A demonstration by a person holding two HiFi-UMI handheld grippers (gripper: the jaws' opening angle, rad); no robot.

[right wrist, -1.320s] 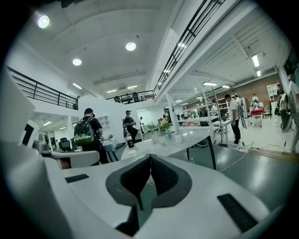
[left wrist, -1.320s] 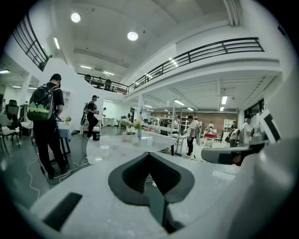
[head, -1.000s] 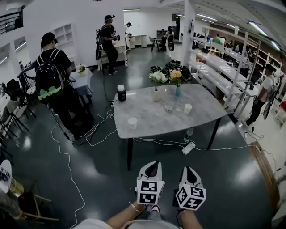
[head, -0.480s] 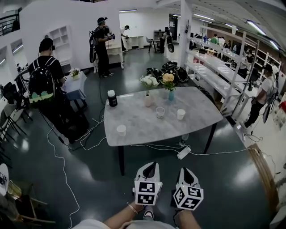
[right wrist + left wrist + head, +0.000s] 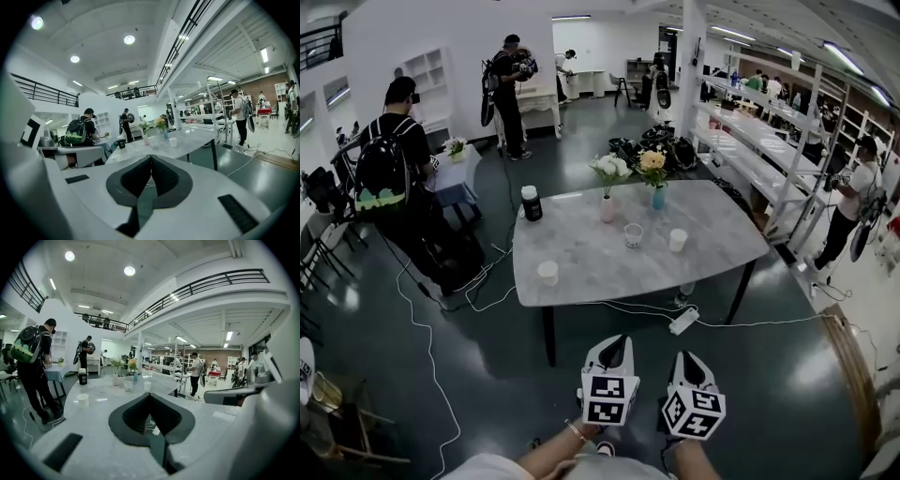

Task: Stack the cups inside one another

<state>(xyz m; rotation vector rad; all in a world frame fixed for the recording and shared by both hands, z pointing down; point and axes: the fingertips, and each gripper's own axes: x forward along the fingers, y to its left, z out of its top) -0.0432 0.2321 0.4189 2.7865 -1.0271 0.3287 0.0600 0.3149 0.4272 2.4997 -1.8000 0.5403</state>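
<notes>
Approach comes first: the left gripper (image 5: 617,343) and right gripper (image 5: 686,358) both hang short of the tabletop (image 5: 600,258), jaws pressed together with nothing between them. A lone cup (image 5: 547,273) stands near its left front edge; a patterned cup (image 5: 633,235) and a white cup (image 5: 678,240) sit near each other by the vases (image 5: 607,208). Close in level, spread the jaws early, then grip the lone cup's wall gently

Bright ceiling lamps (image 5: 130,271), fisheye warp w/ dark corners (gripper views), sharp centre
</notes>
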